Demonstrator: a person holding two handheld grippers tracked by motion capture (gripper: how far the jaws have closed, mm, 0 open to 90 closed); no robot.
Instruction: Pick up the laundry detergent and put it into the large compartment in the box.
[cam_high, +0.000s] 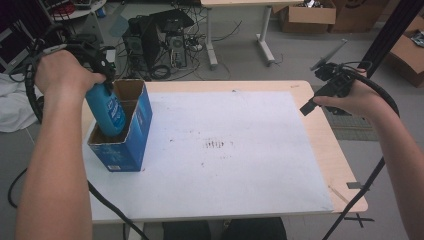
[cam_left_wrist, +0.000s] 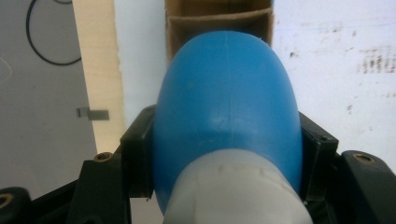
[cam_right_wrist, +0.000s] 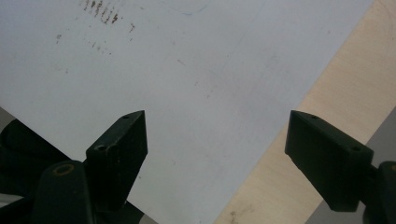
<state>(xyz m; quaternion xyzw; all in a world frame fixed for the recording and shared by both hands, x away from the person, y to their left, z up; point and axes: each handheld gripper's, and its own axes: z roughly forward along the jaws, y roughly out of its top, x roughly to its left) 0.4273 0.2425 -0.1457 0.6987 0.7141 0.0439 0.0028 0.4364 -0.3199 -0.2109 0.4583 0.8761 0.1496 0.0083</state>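
one blue bottle (cam_high: 107, 112), one blue box (cam_high: 131, 131), two hand-held grippers.

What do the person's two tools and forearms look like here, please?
Both are black: the left tool trails a thick black cable, and so does the right tool. Its blocky black fingers carry small screw holes, with brass-coloured fittings behind. Both forearms are bare, with no sleeves.

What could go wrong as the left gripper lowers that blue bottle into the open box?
The blue bottle enters the box tilted, so it might catch on the cardboard divider. The box stands free near the table edge while the right gripper is open and far away; a push could slide or tip it.
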